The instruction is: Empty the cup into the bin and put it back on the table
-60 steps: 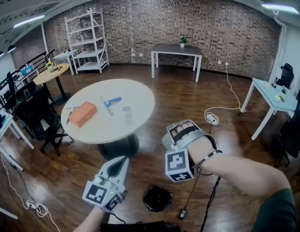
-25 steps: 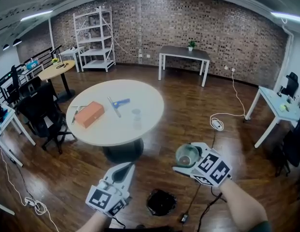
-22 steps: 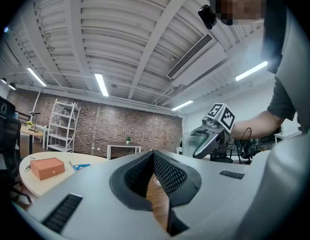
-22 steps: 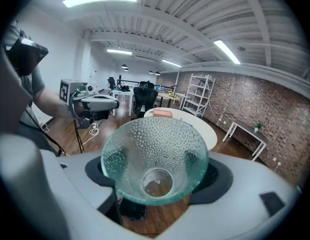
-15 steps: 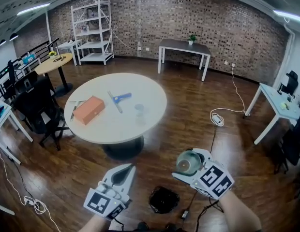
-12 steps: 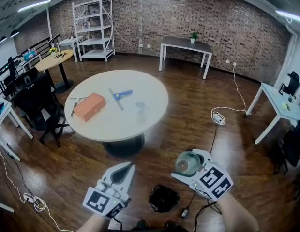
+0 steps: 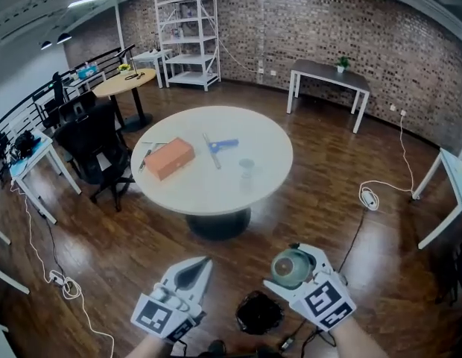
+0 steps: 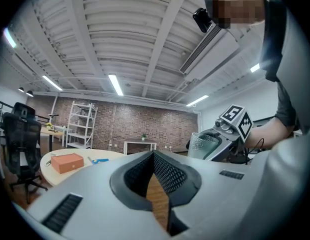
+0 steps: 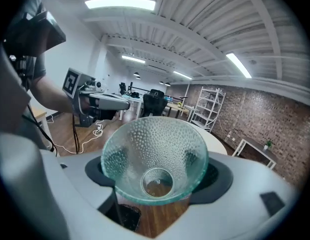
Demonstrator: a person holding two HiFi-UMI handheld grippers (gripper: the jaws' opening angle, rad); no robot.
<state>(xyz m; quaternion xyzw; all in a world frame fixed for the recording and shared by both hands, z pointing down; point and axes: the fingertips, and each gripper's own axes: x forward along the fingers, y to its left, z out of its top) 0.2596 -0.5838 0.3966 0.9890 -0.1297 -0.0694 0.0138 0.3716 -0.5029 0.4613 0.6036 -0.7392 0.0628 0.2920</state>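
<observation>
Holding one cup [image 9: 155, 159], right claw [image 7: 293, 273] hovers near one bin [image 7: 258, 313].

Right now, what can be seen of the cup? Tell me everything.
The cup is clear, greenish glass with a dimpled wall, flaring from a small round base to a wide rim. Nothing shows inside it. The fingers of the right gripper clamp it at both sides, its mouth toward that gripper's camera. It hangs over the wooden floor near the black bin, short of the round table.
</observation>
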